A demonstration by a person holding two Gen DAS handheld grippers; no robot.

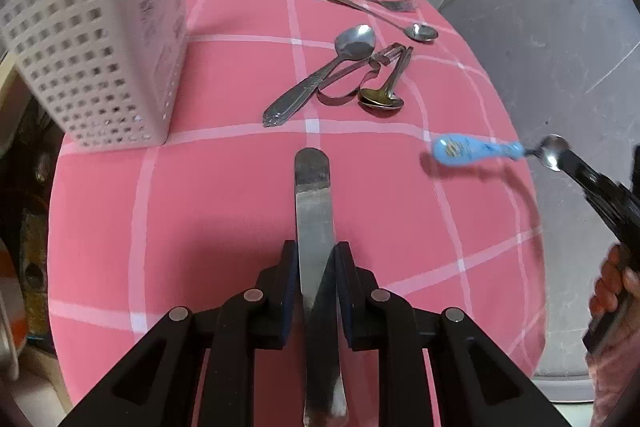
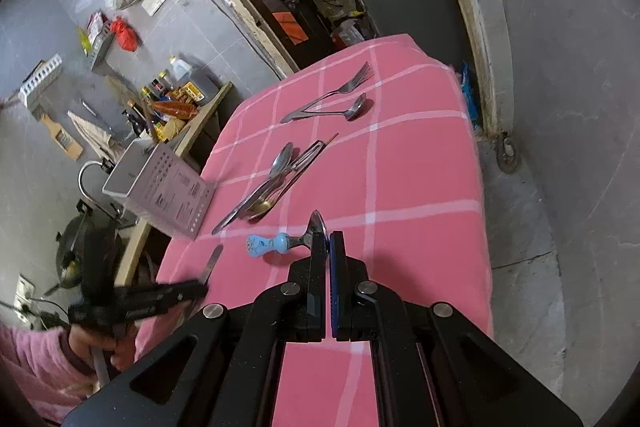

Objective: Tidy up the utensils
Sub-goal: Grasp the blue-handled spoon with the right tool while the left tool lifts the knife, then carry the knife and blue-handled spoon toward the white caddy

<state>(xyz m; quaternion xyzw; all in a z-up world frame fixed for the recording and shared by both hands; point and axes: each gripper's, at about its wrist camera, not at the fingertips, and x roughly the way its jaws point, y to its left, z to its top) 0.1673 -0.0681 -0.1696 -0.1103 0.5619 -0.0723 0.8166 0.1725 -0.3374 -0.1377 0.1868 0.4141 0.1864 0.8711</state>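
Observation:
My left gripper [image 1: 316, 267] is shut on a table knife [image 1: 312, 195], whose blade sticks forward over the pink checked cloth. The white perforated utensil holder [image 1: 100, 39] stands to its left, upright on the cloth. My right gripper [image 2: 328, 239] is shut on the bowl of a blue-handled spoon [image 2: 268, 243], held above the cloth with its handle pointing left. The left wrist view shows that spoon [image 1: 476, 151] at the right edge of the table. A pile of spoons and tongs [image 1: 352, 75] lies mid-table. A fork [image 1: 360, 1] and a small spoon [image 1: 424, 33] lie farther back.
The table [image 2: 420, 167] is oval, with grey floor around its right side and a doorway behind it. A shelf with bottles [image 2: 172, 99] stands left of the table. A hand in a pink sleeve [image 2: 92, 343] holds the left gripper [image 2: 200, 287] at the lower left.

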